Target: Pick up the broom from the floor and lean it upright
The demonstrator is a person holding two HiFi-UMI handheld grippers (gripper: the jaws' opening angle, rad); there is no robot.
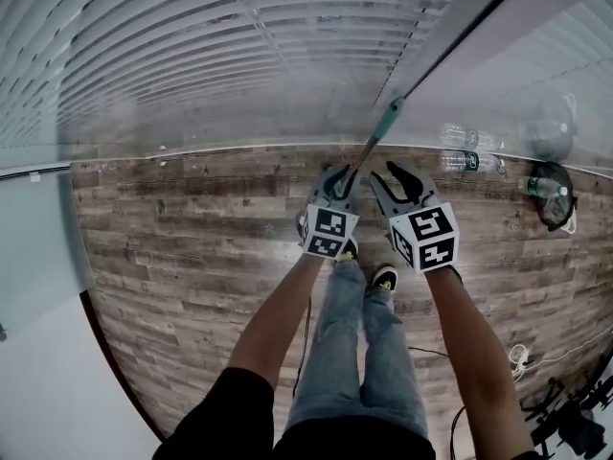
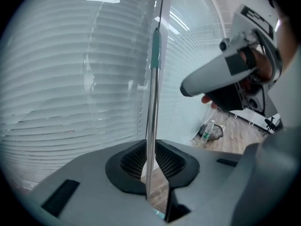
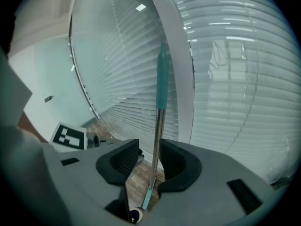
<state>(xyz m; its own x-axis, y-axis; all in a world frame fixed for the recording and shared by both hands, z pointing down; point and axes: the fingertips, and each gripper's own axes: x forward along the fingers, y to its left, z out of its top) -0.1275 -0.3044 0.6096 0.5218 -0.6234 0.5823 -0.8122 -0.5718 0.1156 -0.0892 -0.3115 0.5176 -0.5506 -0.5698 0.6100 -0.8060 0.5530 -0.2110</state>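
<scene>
your left gripper (image 2: pixel 151 166) is clamped on the broom (image 1: pixel 379 134) pole, which stands upright before the blinds (image 1: pixel 239 46). your right gripper (image 3: pixel 149 163) gapes wide, with the pole loose between its pads. the floor (image 1: pixel 182 257) lies open to your left; bottles (image 1: pixel 467 159) line the wall to your right.

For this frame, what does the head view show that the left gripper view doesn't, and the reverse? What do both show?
Only the head view: the person's legs and shoes, and cables at lower right.

Only the left gripper view: up close, the left claw shut on the metal broom handle.

Both: the teal grip high on that handle, the blinds behind it, the right claw, and a bottle beside a dark bag on the wood floor.
</scene>
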